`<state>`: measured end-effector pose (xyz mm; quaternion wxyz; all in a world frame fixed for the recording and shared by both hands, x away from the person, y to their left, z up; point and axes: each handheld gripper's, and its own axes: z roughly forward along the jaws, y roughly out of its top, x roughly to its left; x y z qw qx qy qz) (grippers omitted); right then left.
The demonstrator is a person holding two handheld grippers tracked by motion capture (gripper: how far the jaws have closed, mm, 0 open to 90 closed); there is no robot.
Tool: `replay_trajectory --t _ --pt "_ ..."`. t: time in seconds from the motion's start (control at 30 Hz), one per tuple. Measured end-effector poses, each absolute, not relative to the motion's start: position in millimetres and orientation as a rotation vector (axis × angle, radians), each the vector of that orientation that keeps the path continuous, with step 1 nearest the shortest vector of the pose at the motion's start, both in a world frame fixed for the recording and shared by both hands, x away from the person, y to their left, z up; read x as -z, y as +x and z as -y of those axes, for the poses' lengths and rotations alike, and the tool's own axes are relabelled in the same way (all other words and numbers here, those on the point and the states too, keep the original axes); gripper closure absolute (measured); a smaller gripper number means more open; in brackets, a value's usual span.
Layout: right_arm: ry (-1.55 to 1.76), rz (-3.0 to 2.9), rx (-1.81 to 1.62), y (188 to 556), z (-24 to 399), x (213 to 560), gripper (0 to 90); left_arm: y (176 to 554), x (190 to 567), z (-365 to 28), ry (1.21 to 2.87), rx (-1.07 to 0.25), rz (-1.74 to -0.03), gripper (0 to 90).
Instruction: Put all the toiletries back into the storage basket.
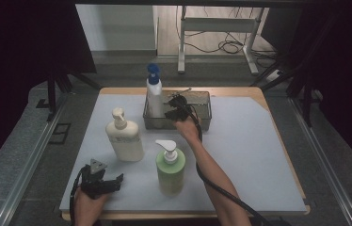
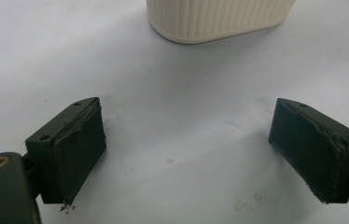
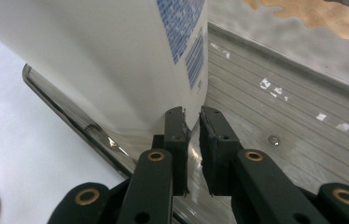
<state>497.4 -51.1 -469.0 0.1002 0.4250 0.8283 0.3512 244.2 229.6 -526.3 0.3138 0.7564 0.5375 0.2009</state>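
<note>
White spray bottle (image 1: 154, 96) stands in clear bin (image 1: 202, 96); my right gripper (image 3: 191, 122) beside it, nearly shut, empty. Cream pump bottle (image 1: 124, 136), green pump bottle (image 1: 170, 169) remain outside bin; left gripper (image 2: 186, 140) spread, idle.

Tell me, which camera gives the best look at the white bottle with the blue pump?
The high view: the white bottle with the blue pump shows whole there, standing at the left end of the clear tray. The right gripper view shows only its lower body and blue print, up close. The left gripper view faces the cream bottle instead.

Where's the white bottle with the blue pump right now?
In the high view the blue-pump bottle stands upright in the left end of the clear bin, just left of the right gripper.
</note>
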Motion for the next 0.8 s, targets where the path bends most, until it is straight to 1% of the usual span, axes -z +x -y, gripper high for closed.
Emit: replay_trajectory --t 0.53,0.8 --pt "1.223 -2.467 -1.032 498 31 469 82.5 244 526 -230 1.995 -0.529 -1.417 10.1" --pt "1.213 -2.463 -1.040 499 31 470 83.6 244 526 -230 1.995 -0.528 -1.418 10.1"
